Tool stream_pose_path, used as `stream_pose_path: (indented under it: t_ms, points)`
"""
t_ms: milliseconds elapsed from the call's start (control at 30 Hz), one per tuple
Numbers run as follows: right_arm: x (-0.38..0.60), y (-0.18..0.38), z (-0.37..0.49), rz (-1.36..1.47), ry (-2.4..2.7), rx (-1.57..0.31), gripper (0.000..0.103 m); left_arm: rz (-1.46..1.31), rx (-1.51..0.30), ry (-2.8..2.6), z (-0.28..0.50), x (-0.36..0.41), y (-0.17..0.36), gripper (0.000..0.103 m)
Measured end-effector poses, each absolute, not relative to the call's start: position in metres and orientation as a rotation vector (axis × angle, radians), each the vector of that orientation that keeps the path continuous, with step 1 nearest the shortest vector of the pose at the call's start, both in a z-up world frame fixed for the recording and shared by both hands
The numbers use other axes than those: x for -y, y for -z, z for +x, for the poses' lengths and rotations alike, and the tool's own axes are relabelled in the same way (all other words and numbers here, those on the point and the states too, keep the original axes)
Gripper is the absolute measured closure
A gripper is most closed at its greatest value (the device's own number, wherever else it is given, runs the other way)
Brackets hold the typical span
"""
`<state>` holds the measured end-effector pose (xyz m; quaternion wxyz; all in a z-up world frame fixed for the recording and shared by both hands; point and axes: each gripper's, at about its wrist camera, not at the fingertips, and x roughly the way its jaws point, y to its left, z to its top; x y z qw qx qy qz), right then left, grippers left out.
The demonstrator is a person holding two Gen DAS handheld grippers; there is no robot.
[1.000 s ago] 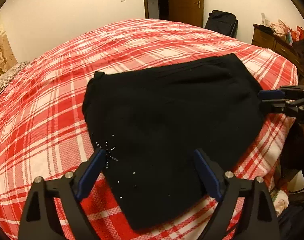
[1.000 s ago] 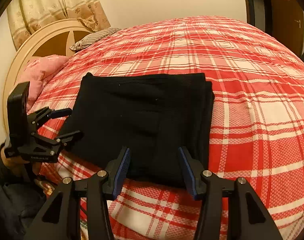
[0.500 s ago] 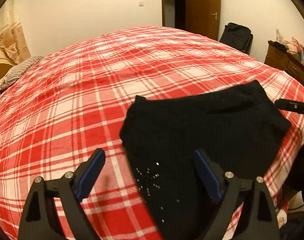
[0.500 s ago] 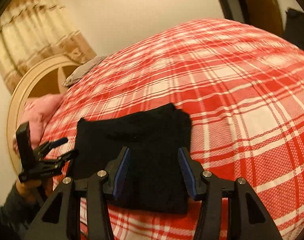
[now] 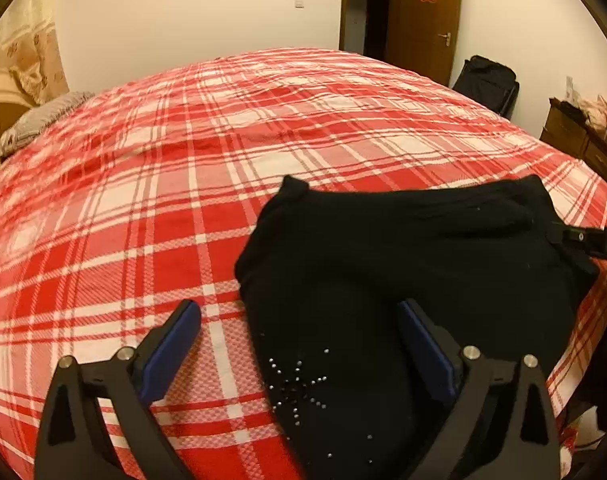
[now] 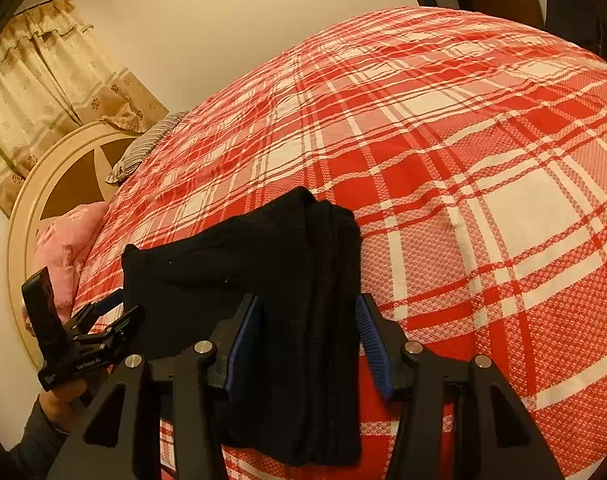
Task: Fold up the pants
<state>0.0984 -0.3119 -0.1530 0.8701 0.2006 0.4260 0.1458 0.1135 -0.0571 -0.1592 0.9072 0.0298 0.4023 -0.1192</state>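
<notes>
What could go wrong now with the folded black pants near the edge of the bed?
1. The black pants lie at the near edge of the bed; a pull may drag them off.
2. The right gripper straddles the stacked fold edge; lifting may spread the layers.
3. The left gripper, jaws opening, could snag the studs.

Black pants [image 5: 403, 264] – red-white plaid bedspread [image 5: 163, 200].

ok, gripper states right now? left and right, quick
Left gripper: jaws wide and opening, over the pants edge, no grip.
Right gripper: jaws part open around the pants' folded edge; cannot tell if they press.
</notes>
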Motion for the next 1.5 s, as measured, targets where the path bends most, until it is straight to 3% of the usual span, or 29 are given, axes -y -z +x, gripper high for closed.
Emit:
stream_pose_path:
  t_ms: [533,700,833,933,1133,1300,1500]
  points:
    - [0.302,0.159,0.101,0.388,-0.325,-0.875,0.051,0.008,-0.828,0.272,0.113,0.057,0.165,0.0]
    - [0.3,0.16,0.102,0.382,-0.338,-0.874,0.058,0.014,-0.814,0.33,0.111,0.063,0.164,0.016]
    - [0.308,0.162,0.103,0.445,-0.37,-0.873,0.065,-0.007,-0.822,0.353,0.113,0.06,0.165,0.017]
    - [0.309,0.161,0.102,0.463,-0.382,-0.866,0.07,0.0,-0.817,0.367,0.111,0.062,0.164,0.023]
    - [0.299,0.145,0.093,0.431,-0.413,-0.826,0.073,-0.016,-0.809,0.402,0.107,0.061,0.16,0.045]
    - [0.291,0.126,0.088,0.404,-0.449,-0.8,0.073,-0.02,-0.797,0.421,0.104,0.058,0.154,0.074]
    - [0.269,0.089,0.093,0.326,-0.52,-0.762,0.074,-0.052,-0.795,0.426,0.101,0.048,0.147,0.081]
